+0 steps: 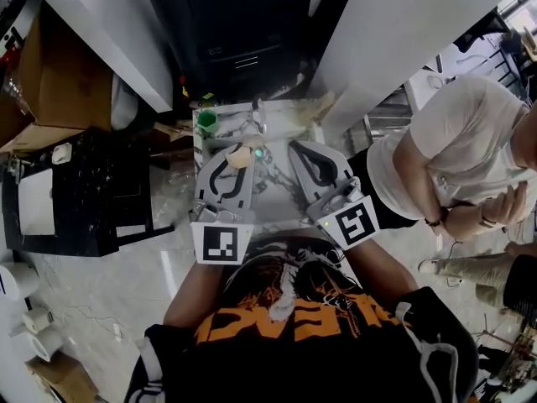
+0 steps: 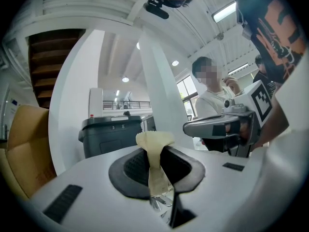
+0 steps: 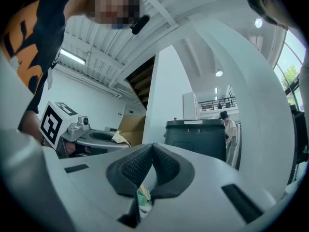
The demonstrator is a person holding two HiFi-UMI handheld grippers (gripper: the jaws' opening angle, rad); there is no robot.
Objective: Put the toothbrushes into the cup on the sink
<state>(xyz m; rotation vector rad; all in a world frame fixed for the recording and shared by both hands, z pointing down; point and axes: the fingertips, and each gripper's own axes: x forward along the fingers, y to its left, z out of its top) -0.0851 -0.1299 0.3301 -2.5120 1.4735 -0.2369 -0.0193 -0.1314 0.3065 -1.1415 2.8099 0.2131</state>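
- Toothbrush: a cream-coloured piece stands upright between the jaws of the left gripper, its broader end rising above the pads. Its bristles cannot be made out.
- The left jaws are clenched on the toothbrush, with a pad pressing each side of it.
- In the head view the toothbrush is near the green cup, to the right of the cup and on the person's side of it, not inside it.
- The cup stands at the left back corner of the sink.
- The right gripper has its jaws pressed together tip to tip, with nothing between them.
- The right gripper is farther right of the cup than the left one, and the two are side by side.
- Both hands hold the grippers out in front of the chest, pointing about level towards the sink.
- A bystander in a white shirt stands well to the right of the cup.
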